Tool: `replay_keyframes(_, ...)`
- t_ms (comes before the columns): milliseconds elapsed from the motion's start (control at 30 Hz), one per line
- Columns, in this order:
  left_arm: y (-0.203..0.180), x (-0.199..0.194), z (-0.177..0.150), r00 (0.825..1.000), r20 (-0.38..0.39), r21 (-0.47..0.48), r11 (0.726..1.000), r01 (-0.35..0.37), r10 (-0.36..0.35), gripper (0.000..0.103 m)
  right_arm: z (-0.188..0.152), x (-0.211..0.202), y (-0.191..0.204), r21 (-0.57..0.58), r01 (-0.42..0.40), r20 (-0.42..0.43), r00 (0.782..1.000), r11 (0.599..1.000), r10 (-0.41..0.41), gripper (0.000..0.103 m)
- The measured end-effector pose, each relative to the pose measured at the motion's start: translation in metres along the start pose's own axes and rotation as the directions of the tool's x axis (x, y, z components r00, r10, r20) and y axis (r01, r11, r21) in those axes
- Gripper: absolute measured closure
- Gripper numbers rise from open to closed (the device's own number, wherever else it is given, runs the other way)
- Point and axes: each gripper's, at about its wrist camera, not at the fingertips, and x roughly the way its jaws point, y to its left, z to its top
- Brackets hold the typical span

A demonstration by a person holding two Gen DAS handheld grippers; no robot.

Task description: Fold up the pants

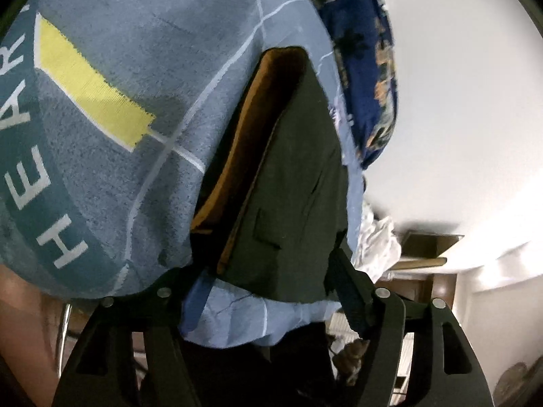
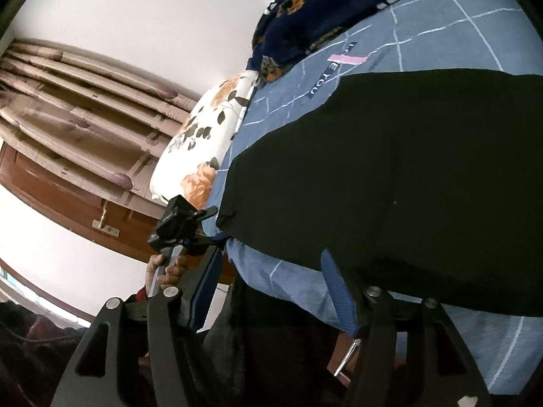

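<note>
A bedroom in a home. A bed spread with a blue gridded sheet (image 2: 441, 27) bears a floral pillow (image 2: 200, 142) and a dark flowered blanket (image 2: 305, 10), beside pleated curtains (image 2: 85, 115) and plain white walls (image 1: 458, 101).

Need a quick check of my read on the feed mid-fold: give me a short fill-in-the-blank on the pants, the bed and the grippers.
1. The dark pants lie on a ____ bedsheet with white lines.
2. The inside of the pants' waistband is ____ in colour.
3. The pillow beyond the pants has a ____ print.
4. The jaws of the left gripper stand ____, with the pants' edge between them.

Missing words: blue; orange-brown; floral; open
</note>
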Motion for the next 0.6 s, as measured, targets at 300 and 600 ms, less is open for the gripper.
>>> replay_keyframes(300, -0.023, 0.006, -0.015, 0.99, 0.138, 0.183, 0.983, 0.01, -0.036, 0.033, -0.003, -0.002, -0.001, 0.015, 0.001, 0.014, 1.0, 1.0, -0.001, 0.036)
replay_keyframes(600, -0.02, 0.005, -0.008, 0.987, 0.154, 0.123, 0.992, 0.029, -0.048, 0.034, -0.006, -0.001, -0.005, 0.038, -0.018, 0.021, 1.0, 0.999, 0.017, 0.034)
